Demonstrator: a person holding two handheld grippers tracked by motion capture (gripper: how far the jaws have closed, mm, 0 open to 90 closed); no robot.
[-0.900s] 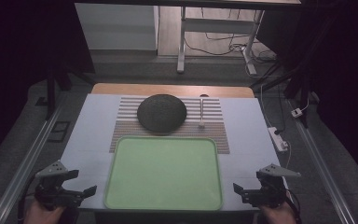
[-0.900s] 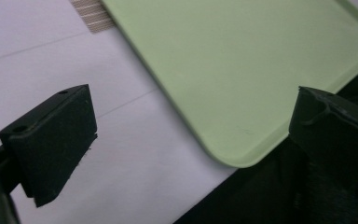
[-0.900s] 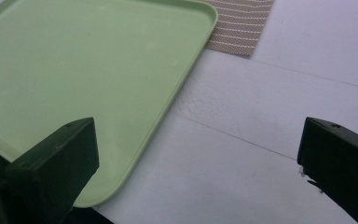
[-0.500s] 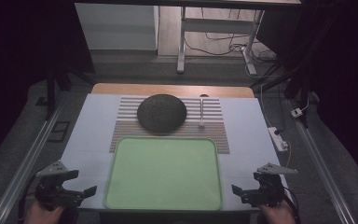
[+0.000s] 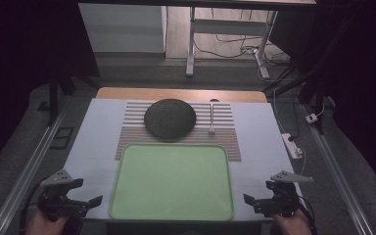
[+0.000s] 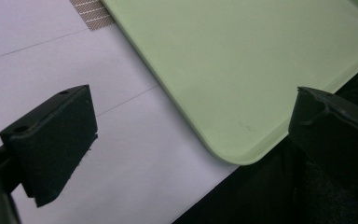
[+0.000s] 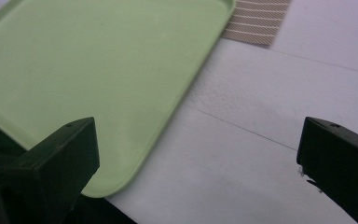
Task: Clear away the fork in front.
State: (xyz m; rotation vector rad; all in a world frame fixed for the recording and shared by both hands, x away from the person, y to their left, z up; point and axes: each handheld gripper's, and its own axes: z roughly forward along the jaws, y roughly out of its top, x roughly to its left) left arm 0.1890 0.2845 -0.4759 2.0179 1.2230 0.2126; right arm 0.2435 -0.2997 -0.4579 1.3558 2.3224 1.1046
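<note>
- High view: the green tray [image 5: 172,180] is seen lying flat at the near edge of the table [image 5: 95,142], squarely between the two grippers, its long sides running left to right.
- Its far edge overlaps a striped mat [image 5: 225,132], on which a dark round lid-like dome [image 5: 170,118] and a small upright utensil [image 5: 211,117] are set, well apart from both hands.
- The left gripper [image 5: 81,204] is held just beside the tray's near left corner, the right gripper [image 5: 255,202] just beside its near right corner; neither is nearer than the other.
- Left gripper view: the fingers [image 6: 56,140] are spread wide, nothing between them, the tray corner [image 6: 242,154] lying ahead.
- Right gripper view: the fingers [image 7: 60,163] are likewise spread and empty, the tray [image 7: 98,84] lying inward of them.
- An inward reach from each side is judged to be what a two-handed grasp calls for.
</note>
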